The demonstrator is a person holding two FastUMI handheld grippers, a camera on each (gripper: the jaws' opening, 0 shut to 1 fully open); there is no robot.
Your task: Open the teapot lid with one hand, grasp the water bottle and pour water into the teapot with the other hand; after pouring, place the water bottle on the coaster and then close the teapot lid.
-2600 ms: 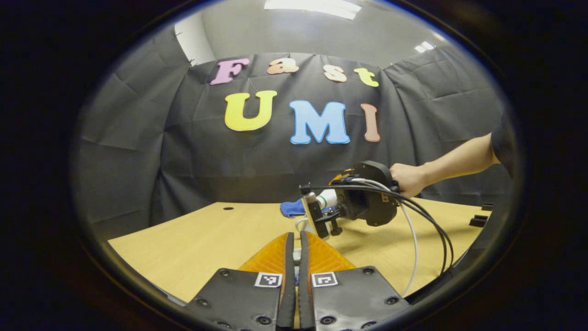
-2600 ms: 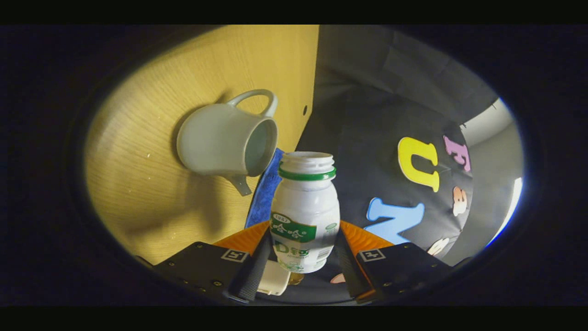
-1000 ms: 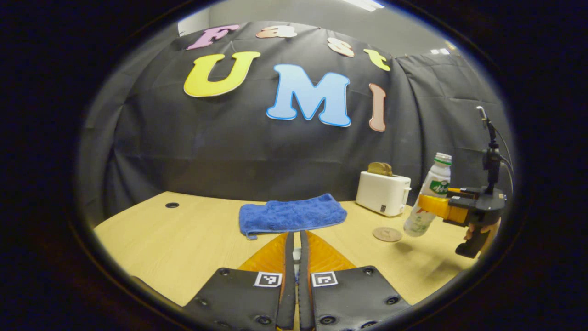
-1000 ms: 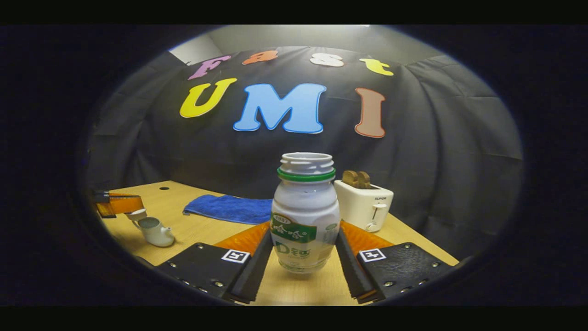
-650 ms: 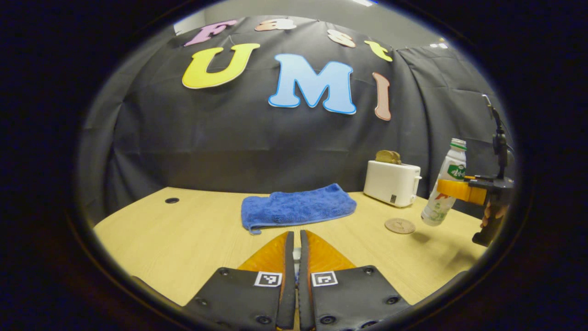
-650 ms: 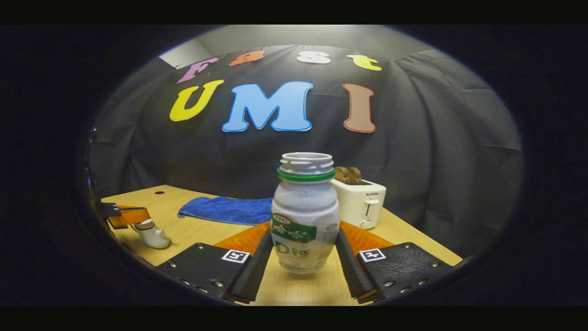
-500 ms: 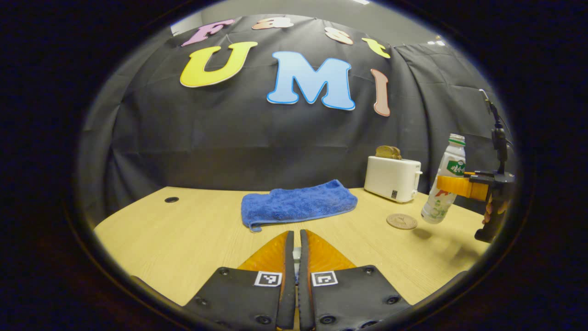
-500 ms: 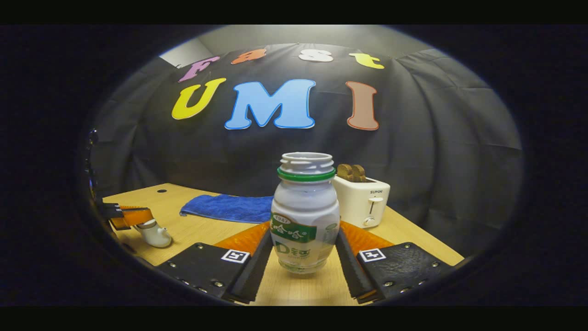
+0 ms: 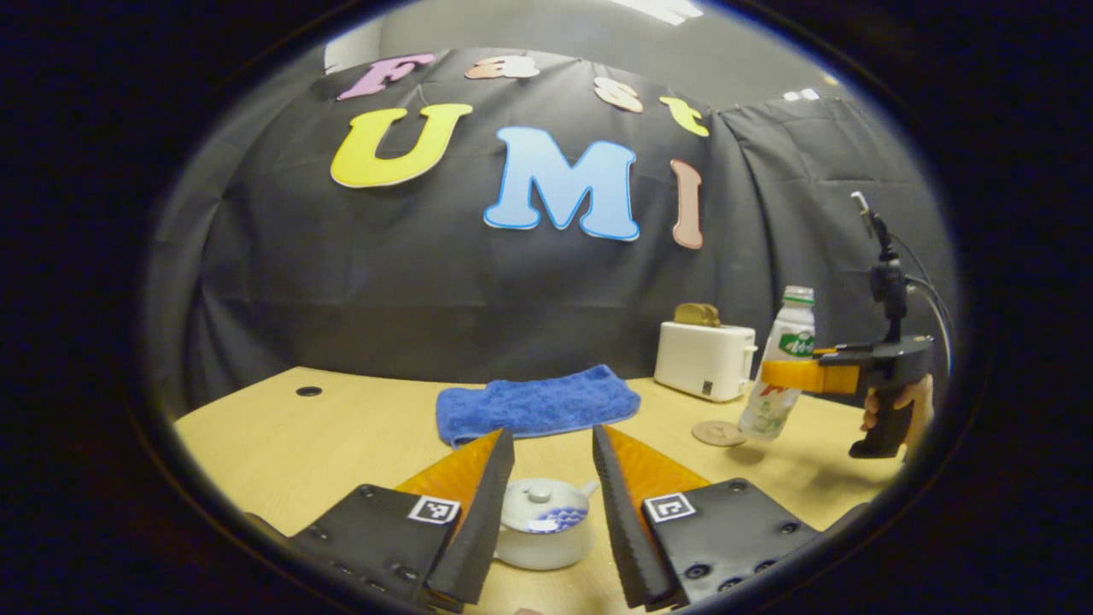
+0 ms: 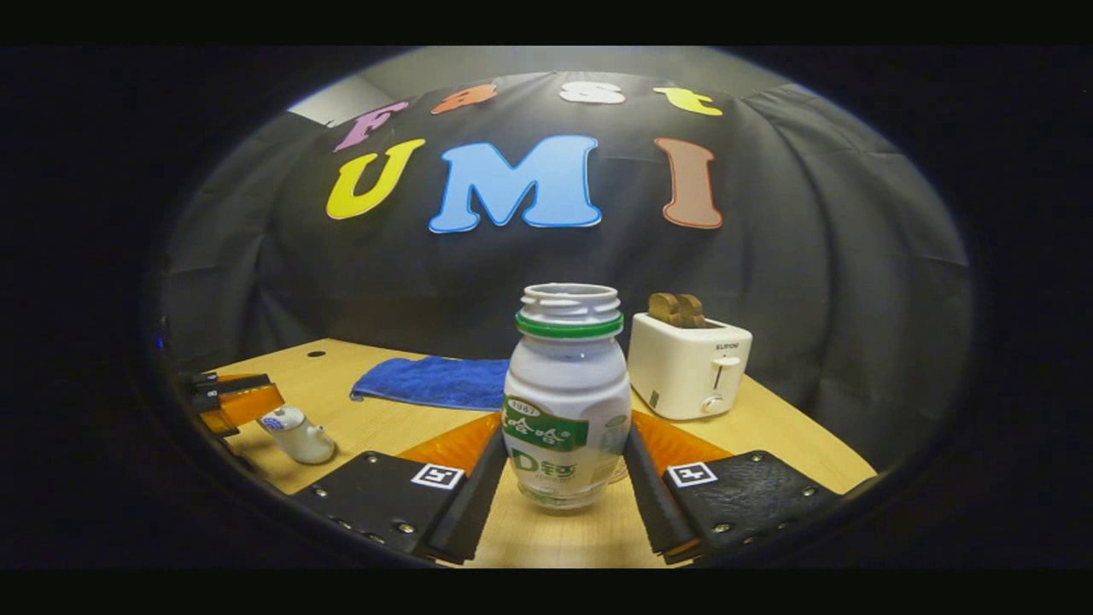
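Holding the water bottle (image 10: 567, 401) clamped between both fingers of the right gripper (image 10: 559, 478), just off the table (image 9: 341, 427) and beside the coaster (image 9: 718, 433) rather than over it: set down from here, its base could catch the coaster's edge and tip, spilling through the uncapped neck. The left gripper (image 9: 546, 504) stands wide, with the teapot (image 9: 546, 536) between its fingers and the lid (image 9: 538, 506) seated on it. Half a second ago those fingers were pressed nearly together with no teapot between them; the bottle hung a little higher.
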